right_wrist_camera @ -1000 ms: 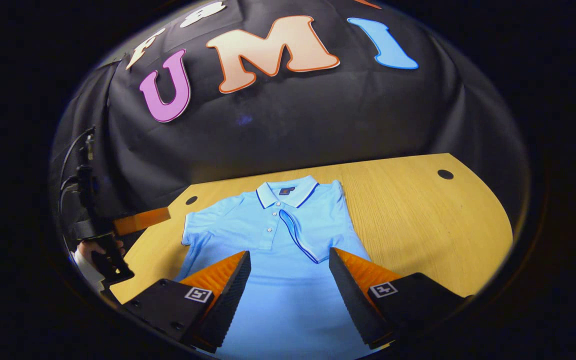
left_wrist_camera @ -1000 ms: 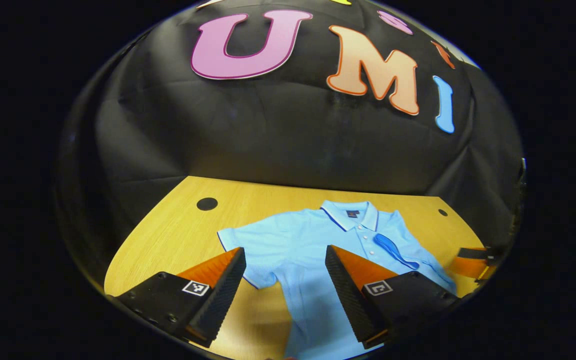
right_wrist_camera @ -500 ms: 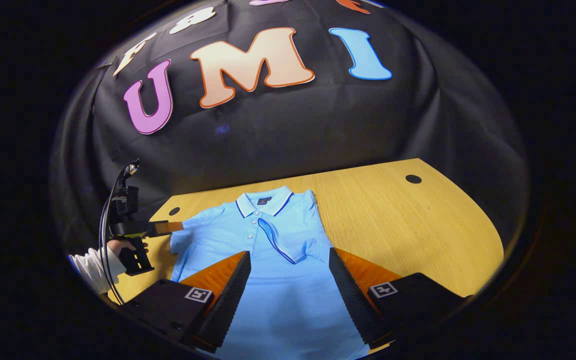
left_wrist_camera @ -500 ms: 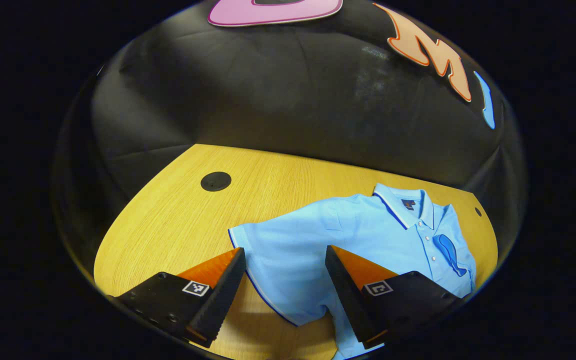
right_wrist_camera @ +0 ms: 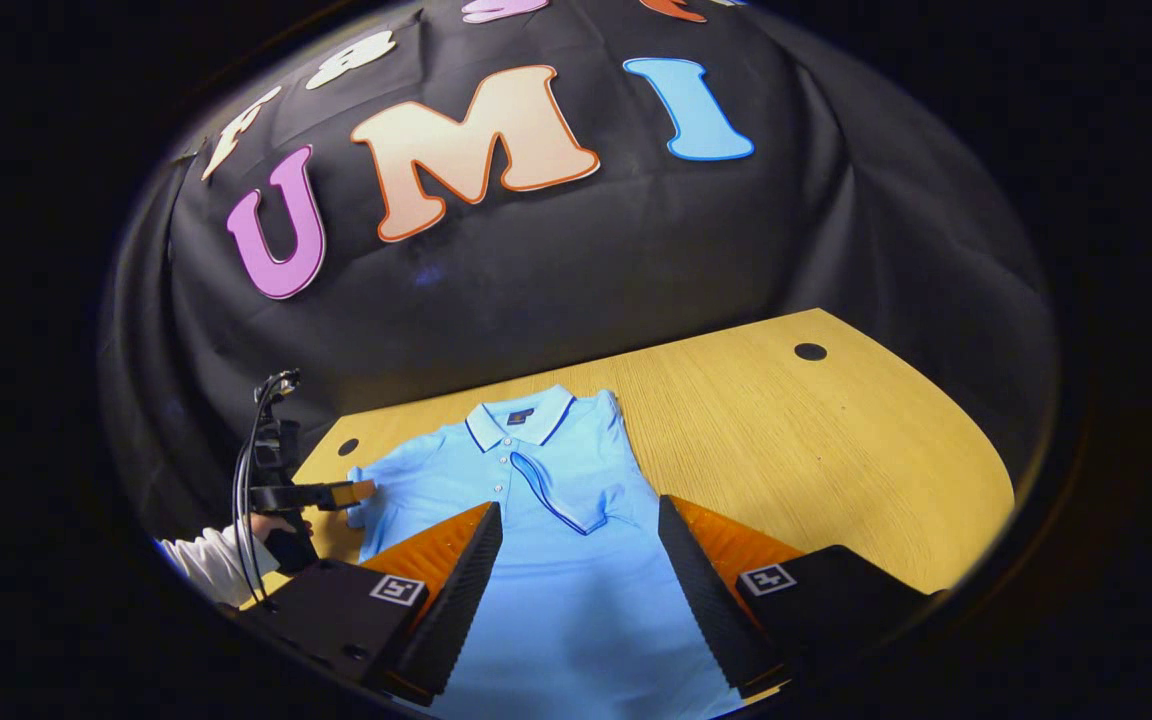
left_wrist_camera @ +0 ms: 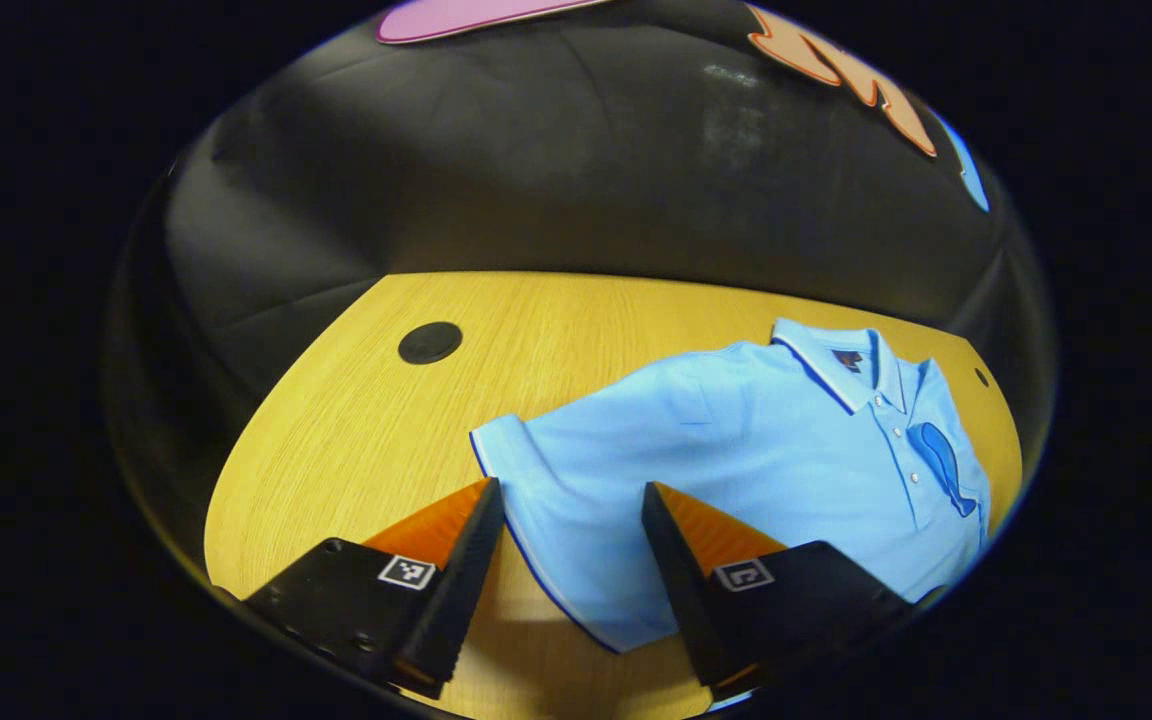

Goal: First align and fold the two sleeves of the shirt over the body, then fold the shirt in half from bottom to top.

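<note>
— What is lying on the table, and how many things are there?

— One light blue polo shirt (right_wrist_camera: 536, 520) is lying face up on one wooden table (right_wrist_camera: 836, 440), collar toward the booth's black wall. Its right sleeve (right_wrist_camera: 561, 490) is lying folded across the chest, the dark-trimmed cuff beside the button placket. Its left sleeve (left_wrist_camera: 556, 470) is lying spread flat out to the side on the bare wood. Three white buttons are showing down the placket in the left gripper view, and two round dark caps (right_wrist_camera: 810, 352) are sitting in the tabletop, one near each far corner.

— And the two grippers?

— The left gripper (left_wrist_camera: 571, 500) is hanging over the spread sleeve with its fingers (left_wrist_camera: 461, 560) wide apart, the cuff's edge lying between them — whether the tips are touching the cloth cannot be told. In the right gripper view it is showing at the shirt's far side, a hand (right_wrist_camera: 281, 525) in a white sleeve gripping its handle. The right gripper (right_wrist_camera: 581, 515) is hovering over the shirt's body, its two fingers spread apart and gripping nothing.
</note>
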A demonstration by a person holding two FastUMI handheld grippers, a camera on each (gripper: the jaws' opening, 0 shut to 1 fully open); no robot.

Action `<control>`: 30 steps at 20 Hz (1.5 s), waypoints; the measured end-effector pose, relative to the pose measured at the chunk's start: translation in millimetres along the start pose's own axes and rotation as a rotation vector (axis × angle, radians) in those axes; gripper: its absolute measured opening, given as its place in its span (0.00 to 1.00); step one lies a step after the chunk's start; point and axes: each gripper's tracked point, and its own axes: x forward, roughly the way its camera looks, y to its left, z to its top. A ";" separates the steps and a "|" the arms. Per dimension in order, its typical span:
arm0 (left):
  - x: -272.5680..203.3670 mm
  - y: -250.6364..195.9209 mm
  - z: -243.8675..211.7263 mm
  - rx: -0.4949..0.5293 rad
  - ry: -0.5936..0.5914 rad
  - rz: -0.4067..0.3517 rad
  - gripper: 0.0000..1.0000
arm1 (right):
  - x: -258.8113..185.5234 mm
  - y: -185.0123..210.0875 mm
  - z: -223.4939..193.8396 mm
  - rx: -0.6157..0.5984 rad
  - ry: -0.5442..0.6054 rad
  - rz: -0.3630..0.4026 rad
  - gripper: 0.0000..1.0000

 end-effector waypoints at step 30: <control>-122.8 -199.0 -21.4 0.259 -0.125 -0.344 0.94 | -86.6 -46.8 -67.0 -0.045 0.032 -0.087 0.98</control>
